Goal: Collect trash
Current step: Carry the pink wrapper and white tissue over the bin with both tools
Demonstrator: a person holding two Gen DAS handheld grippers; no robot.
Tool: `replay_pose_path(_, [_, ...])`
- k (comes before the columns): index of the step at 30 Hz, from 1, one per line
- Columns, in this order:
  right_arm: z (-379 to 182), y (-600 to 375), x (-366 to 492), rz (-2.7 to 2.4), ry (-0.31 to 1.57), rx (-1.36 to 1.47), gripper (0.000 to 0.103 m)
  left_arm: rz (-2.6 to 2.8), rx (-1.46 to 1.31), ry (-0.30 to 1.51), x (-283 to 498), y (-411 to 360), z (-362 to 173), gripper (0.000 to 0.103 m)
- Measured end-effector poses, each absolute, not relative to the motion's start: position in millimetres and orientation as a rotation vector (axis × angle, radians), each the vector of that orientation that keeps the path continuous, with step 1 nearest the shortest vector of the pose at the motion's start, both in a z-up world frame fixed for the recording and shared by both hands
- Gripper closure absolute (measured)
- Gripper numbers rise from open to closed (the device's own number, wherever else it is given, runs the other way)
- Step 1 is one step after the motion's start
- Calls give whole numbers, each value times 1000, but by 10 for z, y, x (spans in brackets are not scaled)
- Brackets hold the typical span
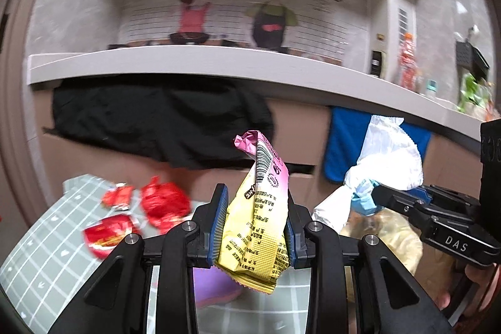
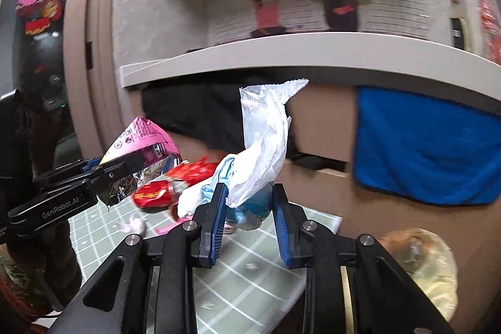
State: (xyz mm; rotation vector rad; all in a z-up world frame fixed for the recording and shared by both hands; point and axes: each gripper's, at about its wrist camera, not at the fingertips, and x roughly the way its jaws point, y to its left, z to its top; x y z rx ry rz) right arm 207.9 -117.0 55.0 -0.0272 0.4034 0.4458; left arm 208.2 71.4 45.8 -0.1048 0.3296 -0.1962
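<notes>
L tongs (image 1: pixel 255 227) clamped on yellow-pink snack wrapper (image 1: pixel 256 221) held up over checked tabletop (image 1: pixel 40 265), R tongs (image 2: pixel 249 208) clamped on white-blue crumpled wrapper (image 2: pixel 266 143), w/ red wrappers (image 1: pixel 162 204) lying on tabletop nearby.

Yellow-and-pink snack wrapper (image 1: pixel 256 218): crumpled, upright, barcode showing, pinched in my left tongs. White and blue wrapper (image 2: pixel 263 146): twisted, standing up from my right tongs. Red wrappers (image 1: pixel 164 204): three, perhaps more, blurred, crumpled together on the green checked mat (image 1: pixel 47 265).
</notes>
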Motion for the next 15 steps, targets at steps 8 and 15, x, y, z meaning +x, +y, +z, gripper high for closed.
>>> replay_pose_path(8, [602,-1881,2022,299,369,-29,77,-305,-80,348,2344,-15,457,70])
replay_pose_path(15, [567,-2430,1978,182,370,-7,77,-423,-61,380,2604,-690,362,70])
